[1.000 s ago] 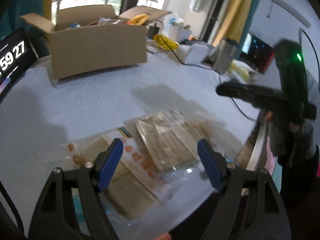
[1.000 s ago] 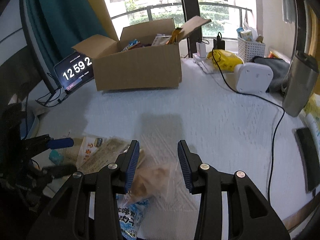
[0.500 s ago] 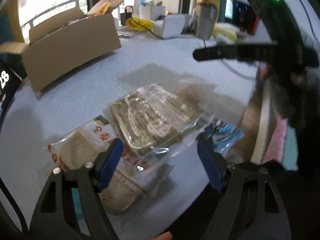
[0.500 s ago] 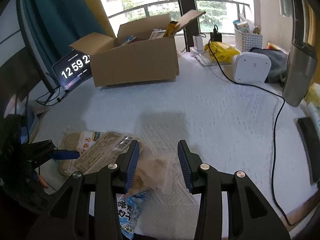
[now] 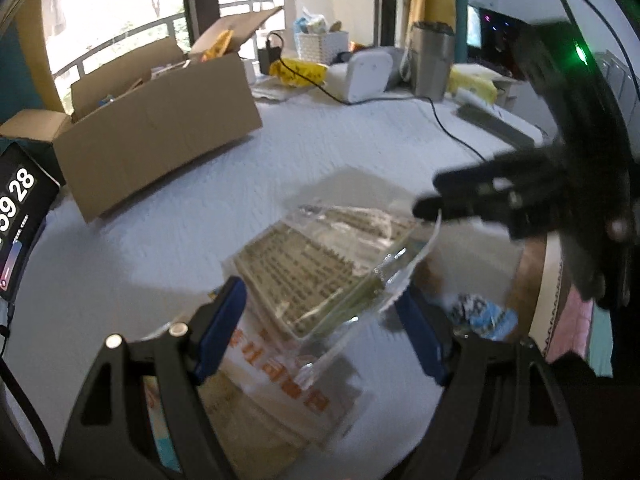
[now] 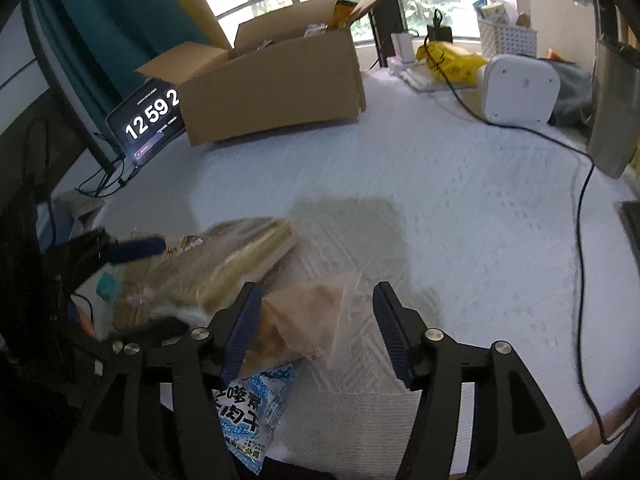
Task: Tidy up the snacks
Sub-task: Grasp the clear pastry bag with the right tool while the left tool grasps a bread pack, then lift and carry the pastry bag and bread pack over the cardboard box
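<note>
Hovering low over the pile, your left hand-held gripper (image 5: 320,328) has its jaws spread wide, straddling the clear-wrapped tray of brown biscuit sticks (image 5: 316,264) without closing on it; that pack looks tipped up at its far end, resting on the orange-printed bread bag (image 5: 280,364) beneath it, which is probably why the stack sits so unevenly. On the other side, your right hand-held gripper (image 6: 316,324) is also open, jaws apart around the tan snack in a crinkly clear bag (image 6: 312,320), with nothing pinched as far as I can tell. Just below it lies the blue-and-white jerky packet (image 6: 248,412), near the tabletop's front edge.

You've got all the loose snacks bunched at the near edge, so either hand can reach one. My read is you're lining up a grasp, and soft film like this may slip or crumple unless you take the pack across its firm middle.

Further out, the white textured tabletop (image 6: 460,208) is bare for a stretch. Beyond that stands the open cardboard box (image 6: 276,88), flaps up, already holding some packets, the likely destination. Beside it the clock tablet (image 6: 150,118) leans, and to the right sit the white appliance (image 6: 520,90) and its black cable (image 6: 582,184).
</note>
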`<act>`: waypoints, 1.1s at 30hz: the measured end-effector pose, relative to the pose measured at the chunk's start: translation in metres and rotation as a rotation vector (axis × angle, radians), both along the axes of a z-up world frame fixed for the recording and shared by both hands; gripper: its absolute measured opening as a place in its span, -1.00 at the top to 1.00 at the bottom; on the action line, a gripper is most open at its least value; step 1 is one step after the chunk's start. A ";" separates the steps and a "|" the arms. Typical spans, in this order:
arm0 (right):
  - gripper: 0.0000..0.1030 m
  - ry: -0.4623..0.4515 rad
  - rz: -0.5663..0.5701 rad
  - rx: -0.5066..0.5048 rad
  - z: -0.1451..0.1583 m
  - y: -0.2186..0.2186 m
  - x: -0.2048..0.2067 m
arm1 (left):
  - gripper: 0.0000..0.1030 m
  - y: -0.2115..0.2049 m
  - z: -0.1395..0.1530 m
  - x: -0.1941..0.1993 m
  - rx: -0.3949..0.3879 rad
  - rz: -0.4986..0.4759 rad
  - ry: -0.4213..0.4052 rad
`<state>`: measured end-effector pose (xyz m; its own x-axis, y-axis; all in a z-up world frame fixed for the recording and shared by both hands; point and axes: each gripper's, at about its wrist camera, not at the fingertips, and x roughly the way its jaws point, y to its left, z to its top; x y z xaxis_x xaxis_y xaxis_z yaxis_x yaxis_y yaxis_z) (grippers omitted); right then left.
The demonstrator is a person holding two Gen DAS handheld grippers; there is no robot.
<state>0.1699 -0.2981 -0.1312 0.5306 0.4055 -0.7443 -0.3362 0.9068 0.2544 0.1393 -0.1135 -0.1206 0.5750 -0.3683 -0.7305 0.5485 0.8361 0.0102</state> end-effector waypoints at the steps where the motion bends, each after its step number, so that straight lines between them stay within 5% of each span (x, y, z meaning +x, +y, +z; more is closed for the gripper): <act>1: -0.21 0.008 0.003 0.008 -0.002 0.000 0.000 | -0.50 0.001 0.002 0.005 -0.008 0.013 0.000; 13: -0.22 0.087 0.050 0.035 -0.025 0.014 0.008 | -0.50 0.008 0.026 0.050 -0.059 0.100 -0.021; 29: 0.05 -0.011 0.079 0.050 -0.012 0.009 0.033 | -0.50 -0.008 0.028 0.121 -0.030 0.042 0.050; 33: 0.05 -0.030 0.063 0.053 -0.004 0.002 0.047 | -0.04 -0.015 0.022 0.129 -0.005 0.018 0.067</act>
